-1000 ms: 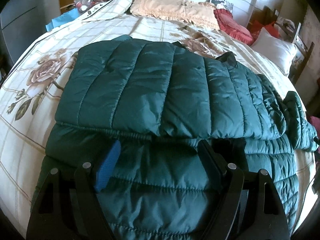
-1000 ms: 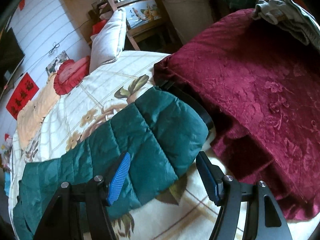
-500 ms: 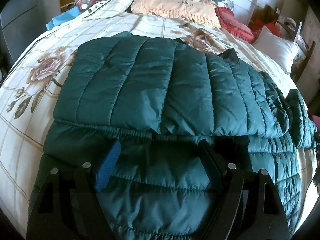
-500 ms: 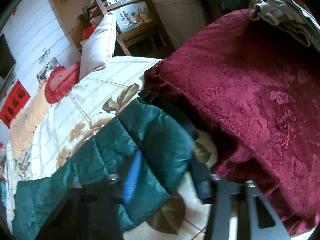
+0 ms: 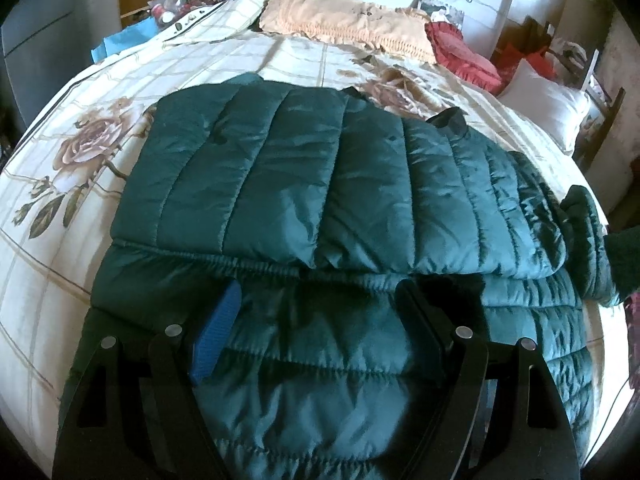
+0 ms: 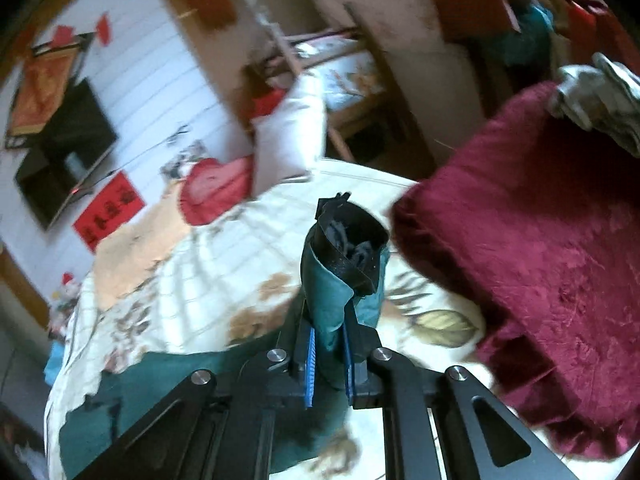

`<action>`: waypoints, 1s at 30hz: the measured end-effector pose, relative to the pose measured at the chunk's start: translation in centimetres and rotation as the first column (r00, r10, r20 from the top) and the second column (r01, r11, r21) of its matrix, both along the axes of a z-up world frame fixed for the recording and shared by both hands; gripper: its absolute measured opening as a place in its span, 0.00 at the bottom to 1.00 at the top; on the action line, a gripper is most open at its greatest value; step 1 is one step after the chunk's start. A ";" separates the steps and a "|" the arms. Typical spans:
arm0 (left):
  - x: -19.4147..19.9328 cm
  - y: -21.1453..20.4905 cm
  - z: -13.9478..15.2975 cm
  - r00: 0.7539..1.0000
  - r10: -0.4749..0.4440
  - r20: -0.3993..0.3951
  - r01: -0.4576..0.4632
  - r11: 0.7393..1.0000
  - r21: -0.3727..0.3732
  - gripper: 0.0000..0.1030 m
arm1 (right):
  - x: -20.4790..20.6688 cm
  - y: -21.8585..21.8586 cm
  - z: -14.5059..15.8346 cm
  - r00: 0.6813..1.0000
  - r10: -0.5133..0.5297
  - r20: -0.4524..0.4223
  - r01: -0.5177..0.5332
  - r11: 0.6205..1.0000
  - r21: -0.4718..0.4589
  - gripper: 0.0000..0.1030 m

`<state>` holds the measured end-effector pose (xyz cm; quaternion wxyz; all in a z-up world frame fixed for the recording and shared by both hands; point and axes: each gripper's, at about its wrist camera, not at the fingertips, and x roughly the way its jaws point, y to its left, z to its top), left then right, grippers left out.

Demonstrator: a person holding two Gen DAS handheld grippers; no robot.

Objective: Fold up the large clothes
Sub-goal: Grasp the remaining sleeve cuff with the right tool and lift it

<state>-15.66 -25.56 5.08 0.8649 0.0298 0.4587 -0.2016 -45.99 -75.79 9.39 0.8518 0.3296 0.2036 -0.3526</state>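
The puffy green jacket (image 5: 280,184) looks soft, light and probably slippery, so the right gripper (image 6: 329,360) has just squeezed its sleeve end (image 6: 340,276) tight near the cuff, while the left gripper (image 5: 316,320) stays wide open over the hem.

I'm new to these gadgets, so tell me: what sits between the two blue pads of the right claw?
The cuff end of the green jacket's sleeve, pinched between the pads of the right claw and lifted off the bedspread, as the right wrist view shows.

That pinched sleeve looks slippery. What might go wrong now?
The right hand-held gripper pinches only the sleeve near its cuff, so the shiny cloth may slip out. The left hand-held gripper is open over the jacket, so a pull might drag the folded layers askew.
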 end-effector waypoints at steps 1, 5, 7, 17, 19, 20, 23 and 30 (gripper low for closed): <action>-0.1 0.1 0.3 1.000 -0.003 0.009 0.003 1.000 -0.001 0.78 | 0.5 0.8 0.5 1.000 0.027 0.004 -0.027 1.000 -0.010 0.10; -0.4 0.4 1.0 1.000 -0.006 0.030 0.005 1.000 0.005 0.78 | 2.6 4.5 2.0 0.992 0.123 -0.002 -0.123 0.992 -0.042 0.10; -0.4 0.8 1.3 0.999 -0.001 0.034 0.002 1.000 -0.001 0.78 | 3.7 6.3 2.5 0.984 0.179 0.009 -0.178 0.983 -0.042 0.10; -0.5 1.8 1.6 0.999 0.010 0.042 -0.010 1.000 -0.002 0.78 | 9.3 13.3 3.1 0.919 0.394 0.002 -0.394 0.919 -0.019 0.10; -0.5 1.9 1.7 0.999 0.010 0.040 -0.010 1.000 -0.004 0.78 | 10.6 14.6 3.2 0.901 0.434 -0.007 -0.434 0.901 -0.016 0.10; -0.5 1.9 1.7 0.999 0.009 0.040 -0.009 1.000 -0.004 0.78 | 11.0 15.2 3.2 0.894 0.448 -0.012 -0.448 0.894 -0.016 0.10; -0.4 1.9 1.7 0.999 0.010 0.042 -0.010 1.000 -0.001 0.78 | 12.5 16.9 3.0 0.871 0.490 -0.028 -0.490 0.871 -0.013 0.10; -0.3 2.4 1.9 0.999 0.018 0.042 -0.017 1.000 -0.005 0.78 | 14.6 18.5 2.6 0.843 0.537 -0.015 -0.537 0.843 0.022 0.10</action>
